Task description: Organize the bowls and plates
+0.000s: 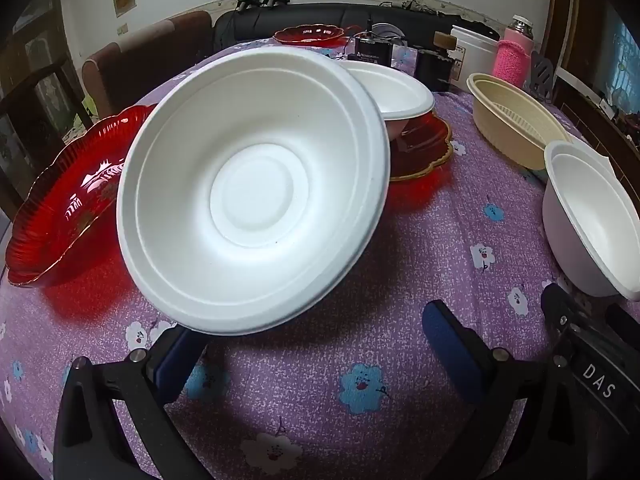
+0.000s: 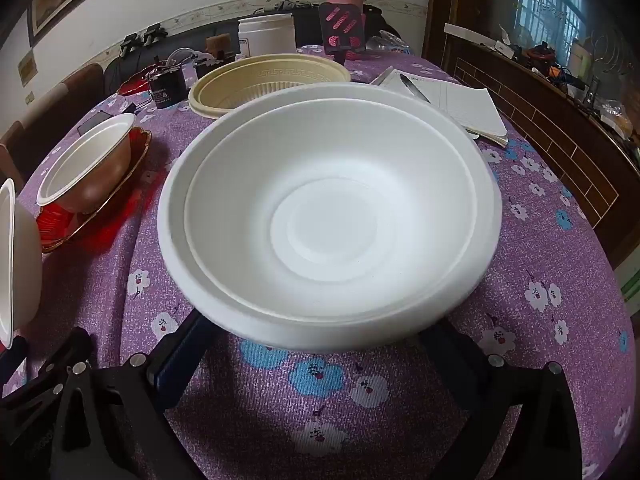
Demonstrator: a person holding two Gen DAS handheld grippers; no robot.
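Two white bowls sit nested before the right gripper, jaws apart. Another bowl tilts before the left gripper, jaws likewise apart, empty.

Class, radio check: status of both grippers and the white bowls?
Left gripper open, white bowl ahead. Right gripper open at nested white bowls. Red dish close beside.
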